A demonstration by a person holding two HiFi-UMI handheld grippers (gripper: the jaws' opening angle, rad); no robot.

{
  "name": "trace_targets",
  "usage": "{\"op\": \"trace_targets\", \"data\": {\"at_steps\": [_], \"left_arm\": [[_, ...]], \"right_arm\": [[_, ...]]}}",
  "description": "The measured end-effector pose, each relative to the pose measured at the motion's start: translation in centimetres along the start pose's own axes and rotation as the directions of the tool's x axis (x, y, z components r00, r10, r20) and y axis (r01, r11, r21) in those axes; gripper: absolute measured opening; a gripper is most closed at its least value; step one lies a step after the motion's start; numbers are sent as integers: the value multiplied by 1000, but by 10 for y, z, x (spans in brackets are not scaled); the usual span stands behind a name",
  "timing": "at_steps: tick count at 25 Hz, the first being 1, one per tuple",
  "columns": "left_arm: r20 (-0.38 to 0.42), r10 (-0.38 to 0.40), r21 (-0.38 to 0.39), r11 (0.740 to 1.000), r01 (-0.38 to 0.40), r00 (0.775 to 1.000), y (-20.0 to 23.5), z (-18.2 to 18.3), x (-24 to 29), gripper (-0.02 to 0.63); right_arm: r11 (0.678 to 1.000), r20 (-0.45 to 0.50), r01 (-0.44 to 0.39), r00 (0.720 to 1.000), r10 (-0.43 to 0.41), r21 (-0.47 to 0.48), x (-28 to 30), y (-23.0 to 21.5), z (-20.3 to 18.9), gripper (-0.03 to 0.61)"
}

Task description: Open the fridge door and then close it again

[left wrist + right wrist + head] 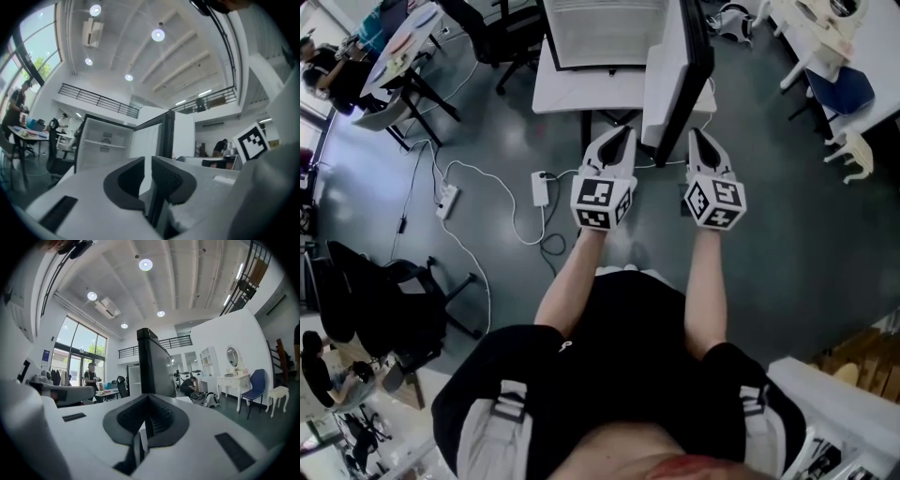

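The white fridge [600,33] stands ahead of me with its door [680,75] swung open toward me, edge-on. My left gripper [623,134] is just left of the door's free edge, on its white inner side, jaws shut with nothing seen between them. My right gripper [701,136] is just right of that edge, on the dark outer side, also shut and empty. In the left gripper view, the left gripper [147,161] points at the open cabinet [101,140] and the ribbed door liner [147,138]. In the right gripper view, the right gripper [148,399] faces the dark door [152,362].
A power strip with cables [542,187] lies on the grey floor to the left. Black office chairs [384,300] stand at the near left. Tables with seated people [403,42] are at far left. White furniture [834,37] and a blue chair [839,89] are at far right.
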State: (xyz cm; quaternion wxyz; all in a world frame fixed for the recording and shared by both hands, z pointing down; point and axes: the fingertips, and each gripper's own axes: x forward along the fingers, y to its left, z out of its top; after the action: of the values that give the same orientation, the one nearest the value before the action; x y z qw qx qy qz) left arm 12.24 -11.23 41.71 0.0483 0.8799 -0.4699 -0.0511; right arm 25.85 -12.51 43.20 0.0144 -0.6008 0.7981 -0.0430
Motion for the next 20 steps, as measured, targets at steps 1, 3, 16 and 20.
{"op": "trace_targets", "data": {"at_steps": [1,3,16,20], "left_arm": [[8,-45,-3,999,45,999,-9,-1,3,73],[-13,-90,9,996,90,996,-23,-9,14,127],[-242,-75,116,988,106,967,-63,-82,105,175],[-206,-64,93,992,84,976,-53,-79,107,173]], "right_arm": [[1000,3,-5,1000,5,-8,0,-2,3,-6],[999,10,-16,1000,16,-28,4,-9,11,-6],[955,51,-182,979,199,-233,51,-20,93,-7],[947,70,-226,966,248,-229,56,-14,97,-7]]}}
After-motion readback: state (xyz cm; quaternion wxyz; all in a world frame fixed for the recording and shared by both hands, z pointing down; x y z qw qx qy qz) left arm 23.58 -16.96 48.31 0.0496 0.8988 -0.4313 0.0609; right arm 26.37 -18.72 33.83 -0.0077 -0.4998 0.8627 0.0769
